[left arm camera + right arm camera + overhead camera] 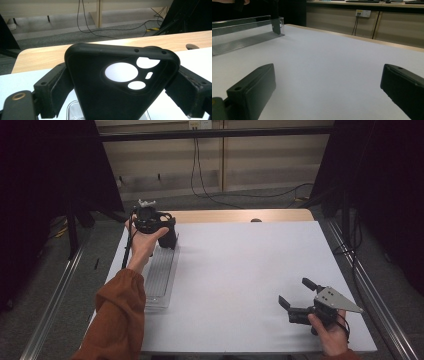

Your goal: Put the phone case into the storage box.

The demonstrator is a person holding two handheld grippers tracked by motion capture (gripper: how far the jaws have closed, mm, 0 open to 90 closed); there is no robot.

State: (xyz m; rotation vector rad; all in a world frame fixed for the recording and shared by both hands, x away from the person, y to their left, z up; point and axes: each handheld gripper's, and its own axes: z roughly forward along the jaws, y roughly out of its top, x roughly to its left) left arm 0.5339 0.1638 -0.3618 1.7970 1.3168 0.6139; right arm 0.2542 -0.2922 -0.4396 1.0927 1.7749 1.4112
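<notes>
Between the pads of my left tongs (117, 82) sat a black phone case (120, 85), clamped by its two long sides, camera cut-outs toward the far end, hollow inner face turned to the gripper camera. Grip looked firm: both pads pressed flat against the case edges. In the high view the left tongs (167, 232) held the case (169, 239) at the far left of the surface, at the far end of a clear plastic tray (161, 275). The case's long axis stood roughly upright there, lower end down toward the tray; whether it touched the tray floor I could not tell.

My right tongs (295, 297) were spread wide, nothing between them, resting low near the front right corner of the white surface (240, 270), well apart from the case. From their own camera the tray (244, 37) lay far off to the upper left.

The tray's long axis ran near to far along the left edge, in line with my left forearm. Judgement: the left hand was much the nearer, and the case would have to go straight down or be tipped along the tray's length to settle inside. Right tongs idle, pointed across toward the tray.
</notes>
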